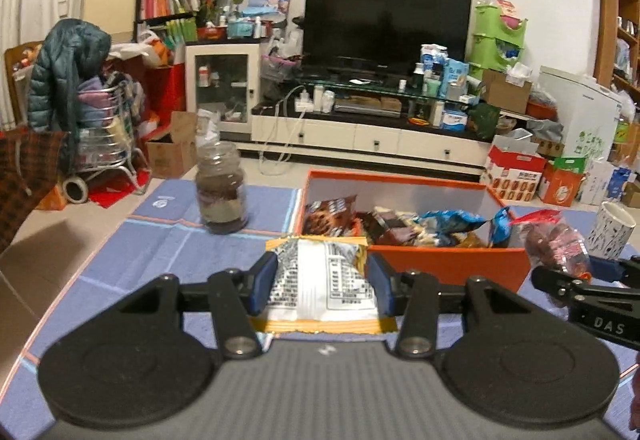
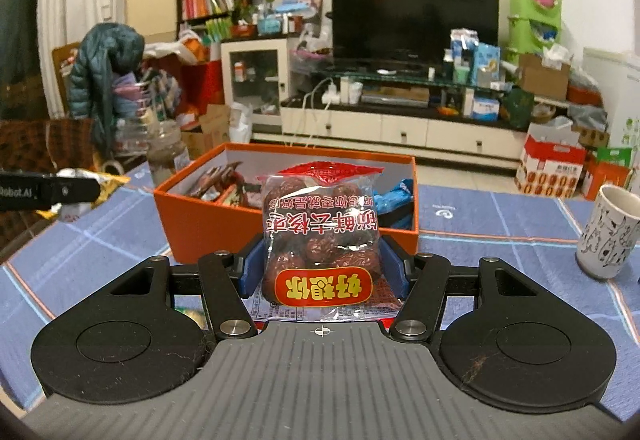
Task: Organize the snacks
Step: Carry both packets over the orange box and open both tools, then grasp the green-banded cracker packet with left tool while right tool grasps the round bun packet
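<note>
The left gripper (image 1: pixel 322 282) has its jaws clamped on a yellow-edged snack packet (image 1: pixel 320 280), held above the blue-clothed desk (image 1: pixel 140 252) just near of the orange box (image 1: pixel 440 260). The right gripper (image 2: pixel 320 268) has its jaws clamped on a bag of red dates (image 2: pixel 320 236), also just near of the box (image 2: pixel 208 228), which holds several snacks. A jar (image 1: pixel 220 188) stands far left; a mug (image 2: pixel 608 232) stands right.
</note>
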Demonstrator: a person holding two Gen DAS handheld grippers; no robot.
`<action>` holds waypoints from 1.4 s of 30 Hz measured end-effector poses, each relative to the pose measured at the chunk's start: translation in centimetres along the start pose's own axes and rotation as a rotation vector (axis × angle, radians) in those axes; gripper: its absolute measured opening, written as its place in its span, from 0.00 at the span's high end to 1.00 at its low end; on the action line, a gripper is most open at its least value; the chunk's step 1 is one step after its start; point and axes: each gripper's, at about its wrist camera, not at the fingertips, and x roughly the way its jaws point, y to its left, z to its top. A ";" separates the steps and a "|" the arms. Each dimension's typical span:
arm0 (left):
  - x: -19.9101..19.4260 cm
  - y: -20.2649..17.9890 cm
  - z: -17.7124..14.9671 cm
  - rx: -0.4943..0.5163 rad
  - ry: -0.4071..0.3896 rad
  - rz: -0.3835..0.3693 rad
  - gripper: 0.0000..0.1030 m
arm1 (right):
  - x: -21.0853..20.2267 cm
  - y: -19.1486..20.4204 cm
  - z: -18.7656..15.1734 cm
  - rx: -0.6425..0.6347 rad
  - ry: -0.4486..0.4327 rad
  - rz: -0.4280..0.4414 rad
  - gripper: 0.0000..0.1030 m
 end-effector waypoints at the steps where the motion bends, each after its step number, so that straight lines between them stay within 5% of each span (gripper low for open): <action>1: 0.4 -0.4 0.6 0.008 -0.008 -0.007 0.54 | 0.3 -0.2 0.4 0.007 0.000 0.000 0.53; 9: 9.7 -4.3 6.5 0.029 -0.003 -0.075 0.53 | 7.2 -0.5 6.7 0.021 -0.012 -0.009 0.53; 12: 13.3 -4.9 6.8 0.034 0.049 -0.094 0.35 | 11.7 -0.4 8.5 0.008 0.065 -0.003 0.50; 15: 11.0 -3.7 6.3 0.015 0.027 -0.099 0.26 | 12.0 -1.2 8.6 0.043 0.104 -0.011 0.48; 17: 7.9 -2.4 5.0 0.022 0.000 -0.089 0.08 | 9.1 -2.0 7.7 0.088 0.059 0.007 0.38; 19: 5.1 -0.9 2.9 0.009 -0.005 -0.041 0.01 | 5.5 -2.4 5.6 0.118 0.048 0.036 0.34; 26: 0.0 3.5 -3.9 -0.111 0.089 0.048 0.01 | -2.3 -0.3 -5.5 0.236 0.227 0.048 0.42; 33: -0.2 5.4 -5.8 -0.132 0.145 0.037 0.01 | -1.7 4.7 -9.1 0.211 0.314 0.070 0.49; 35: -0.3 5.9 -5.9 -0.146 0.153 0.029 0.01 | -1.2 5.6 -9.0 0.221 0.287 0.010 0.50; 38: -0.4 6.7 -5.9 -0.179 0.162 0.010 0.01 | -0.5 5.8 -8.7 0.366 0.195 -0.137 0.31; 42: -0.6 6.7 -5.6 -0.180 0.149 0.003 0.01 | 1.1 7.4 -9.2 0.473 0.115 -0.215 0.30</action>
